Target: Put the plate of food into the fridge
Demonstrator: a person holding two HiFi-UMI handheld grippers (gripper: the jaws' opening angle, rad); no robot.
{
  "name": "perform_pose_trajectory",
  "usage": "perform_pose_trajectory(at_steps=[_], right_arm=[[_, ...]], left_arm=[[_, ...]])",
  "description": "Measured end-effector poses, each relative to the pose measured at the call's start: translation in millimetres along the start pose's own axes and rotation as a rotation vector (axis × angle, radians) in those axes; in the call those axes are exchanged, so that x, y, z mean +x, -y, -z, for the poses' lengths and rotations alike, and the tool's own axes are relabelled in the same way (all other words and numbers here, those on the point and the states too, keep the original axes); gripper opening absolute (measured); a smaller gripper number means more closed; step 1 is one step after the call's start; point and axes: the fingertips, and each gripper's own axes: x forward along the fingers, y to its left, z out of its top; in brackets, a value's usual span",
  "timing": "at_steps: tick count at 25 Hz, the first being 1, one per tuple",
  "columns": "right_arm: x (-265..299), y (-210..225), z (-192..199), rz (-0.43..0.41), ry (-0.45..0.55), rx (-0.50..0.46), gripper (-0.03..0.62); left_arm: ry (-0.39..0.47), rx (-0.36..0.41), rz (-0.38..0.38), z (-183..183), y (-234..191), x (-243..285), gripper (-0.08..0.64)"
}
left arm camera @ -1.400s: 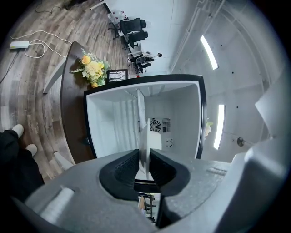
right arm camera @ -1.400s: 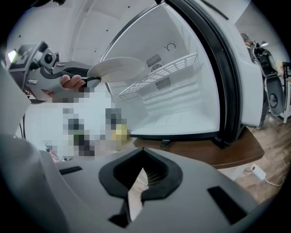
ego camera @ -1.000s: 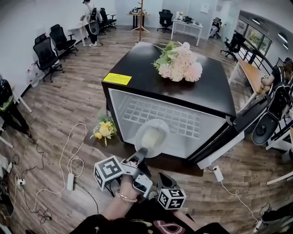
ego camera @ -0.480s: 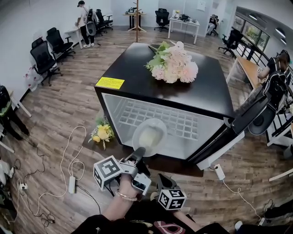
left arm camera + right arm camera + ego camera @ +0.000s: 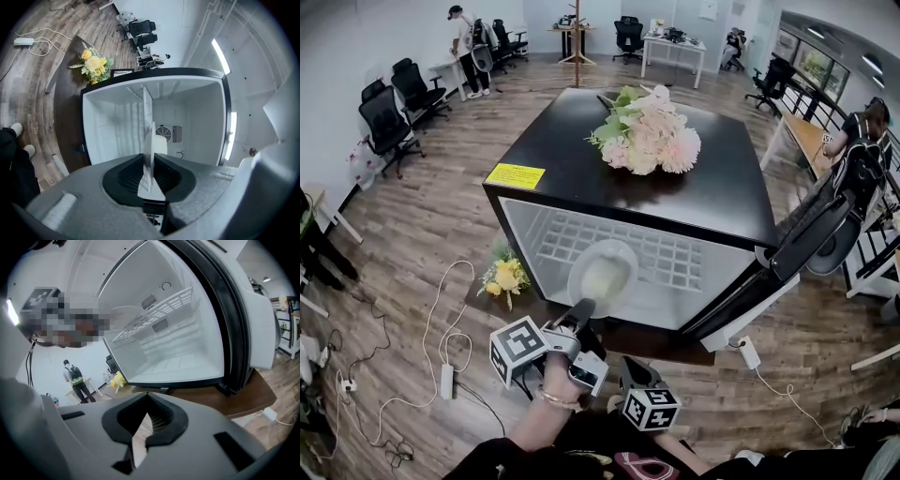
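Note:
A small white-lined fridge (image 5: 534,225) with a black top stands open toward me, and a wire shelf (image 5: 656,253) crosses its inside. My left gripper (image 5: 583,309) is shut on the near rim of a white plate (image 5: 603,275) with pale food on it, and holds the plate level at the fridge's mouth. In the left gripper view the plate (image 5: 149,136) shows edge-on between the pads of that gripper (image 5: 149,174), with the fridge cavity (image 5: 197,117) behind it. My right gripper (image 5: 635,373) hangs lower and closer to me, shut and holding nothing. Its own view looks into the fridge (image 5: 164,357).
The fridge door (image 5: 806,239) swings open to the right. A pink bouquet (image 5: 647,131) lies on the fridge top, and a yellow bunch of flowers (image 5: 504,277) lies by its left foot. Cables and a power strip (image 5: 445,380) trail on the floor at left. Office chairs (image 5: 389,117) stand behind.
The left gripper has carried the plate a little further toward the fridge's inside. The right gripper has stayed where it was.

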Motion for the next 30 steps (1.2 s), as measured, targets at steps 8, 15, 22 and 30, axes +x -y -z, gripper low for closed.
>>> perform_pose_trajectory(at_steps=[8,15,22,30], right_arm=[[1,7,-4,-0.002,0.008,0.007,0.009],[1,13,-7,0.000,0.005,0.008,0.008],[6,20,-10,-0.001,0.002,0.005,0.008],[9,26,-12,0.001,-0.006,0.012,0.008]], left_arm=[[0.014,0.002,-0.007,-5,1,10,0.057],[0.021,-0.011,-0.009,-5,2,21,0.055],[0.035,-0.012,-0.020,-7,4,32,0.055],[0.044,-0.014,-0.029,-10,5,45,0.054]])
